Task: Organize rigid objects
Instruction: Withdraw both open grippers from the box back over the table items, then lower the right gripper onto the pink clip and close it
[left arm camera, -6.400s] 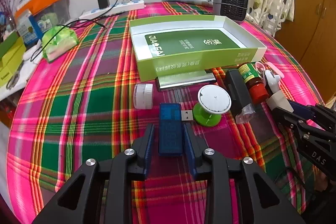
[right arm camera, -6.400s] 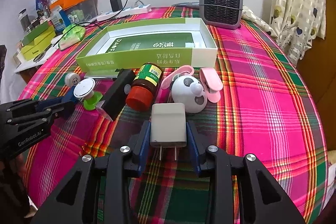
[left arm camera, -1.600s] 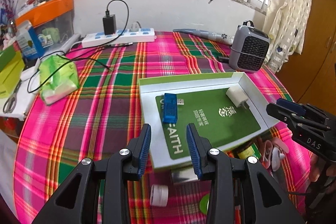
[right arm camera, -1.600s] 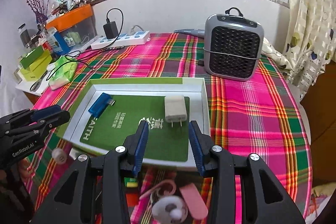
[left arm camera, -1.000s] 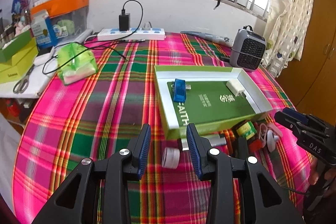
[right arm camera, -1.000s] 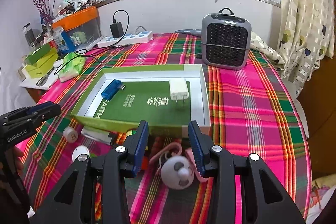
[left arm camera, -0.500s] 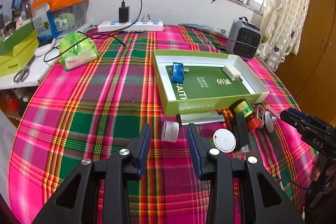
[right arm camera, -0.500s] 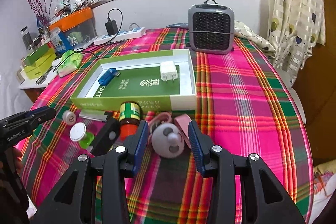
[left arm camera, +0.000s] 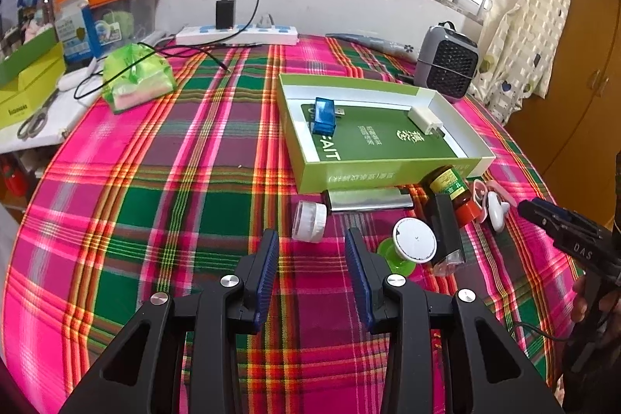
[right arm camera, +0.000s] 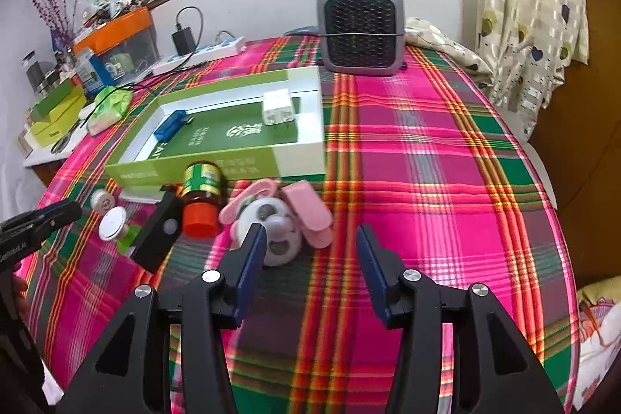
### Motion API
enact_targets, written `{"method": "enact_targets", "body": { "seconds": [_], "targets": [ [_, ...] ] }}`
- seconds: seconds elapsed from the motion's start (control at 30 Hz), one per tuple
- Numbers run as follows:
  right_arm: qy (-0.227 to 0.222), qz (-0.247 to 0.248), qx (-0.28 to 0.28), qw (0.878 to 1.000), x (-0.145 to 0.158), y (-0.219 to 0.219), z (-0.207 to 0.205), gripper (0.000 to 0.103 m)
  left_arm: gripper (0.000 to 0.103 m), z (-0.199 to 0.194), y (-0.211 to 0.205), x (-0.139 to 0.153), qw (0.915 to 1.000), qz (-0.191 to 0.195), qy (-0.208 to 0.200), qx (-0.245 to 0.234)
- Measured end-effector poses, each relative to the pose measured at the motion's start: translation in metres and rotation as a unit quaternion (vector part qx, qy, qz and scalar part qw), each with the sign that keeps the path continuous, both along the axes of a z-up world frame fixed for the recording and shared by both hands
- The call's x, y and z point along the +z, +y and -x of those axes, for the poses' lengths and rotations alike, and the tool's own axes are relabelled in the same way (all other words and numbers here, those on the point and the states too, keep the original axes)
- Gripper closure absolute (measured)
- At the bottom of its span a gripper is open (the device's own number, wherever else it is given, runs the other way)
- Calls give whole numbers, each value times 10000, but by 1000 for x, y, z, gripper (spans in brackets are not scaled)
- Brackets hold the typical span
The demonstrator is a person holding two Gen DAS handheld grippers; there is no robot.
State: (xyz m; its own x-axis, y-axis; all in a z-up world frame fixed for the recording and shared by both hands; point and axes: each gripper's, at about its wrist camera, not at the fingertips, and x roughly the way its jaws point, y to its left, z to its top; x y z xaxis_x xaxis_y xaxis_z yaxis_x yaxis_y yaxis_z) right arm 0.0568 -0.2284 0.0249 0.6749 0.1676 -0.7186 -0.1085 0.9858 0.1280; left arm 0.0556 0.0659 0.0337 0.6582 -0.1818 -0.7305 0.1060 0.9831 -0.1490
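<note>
The left wrist view shows a flat silver box [left arm camera: 366,199] lying just in front of the green tray [left arm camera: 384,170]; in the right wrist view it is mostly hidden behind the brown bottle [right arm camera: 202,195]. The right wrist view shows the whole panda toy [right arm camera: 277,229] with its pink ears; in the left wrist view only a small white and pink bit of it peeks out past the bottle at 3 o'clock.

The left gripper [left arm camera: 311,251] has its jaws apart with nothing between them. The small white jar [left arm camera: 309,221] lies on its side right ahead at 12 o'clock, just past the fingertips. The white disc on a green base [left arm camera: 412,246] is near, at 2 o'clock, touching the black block [left arm camera: 446,231].

The right gripper [right arm camera: 311,245] has just been opening its jaws, and they stand wide apart with only the plaid cloth [right arm camera: 427,181] between them. The panda toy lies close at 11 o'clock, beside the left fingertip. The brown bottle with the red cap lies on its side at 10 o'clock, next to the black block.

Inside the green tray, far ahead at 12 o'clock, the blue USB stick [left arm camera: 324,115] sits at the left end and the white charger plug [right arm camera: 277,108] at the right end, well apart.
</note>
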Motion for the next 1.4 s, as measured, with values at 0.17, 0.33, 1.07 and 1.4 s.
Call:
{"method": "enact_targets", "body": {
  "seconds": [0.17, 0.33, 1.07, 1.4],
  "targets": [
    [53, 43, -58, 10000, 0, -9, -14, 54, 69, -1, -3, -1, 10000, -13, 21, -48],
    [164, 154, 132, 9997, -5, -9, -28, 54, 69, -4, -2, -4, 10000, -22, 77, -34],
    [296, 401, 941, 9943, -10, 14, -44, 54, 69, -14, -5, -6, 9998, -47, 179, 7],
    [501, 481, 819, 9942, -18, 9, -51, 54, 69, -16, -8, -8, 9997, -55, 221, 14]
  ]
}}
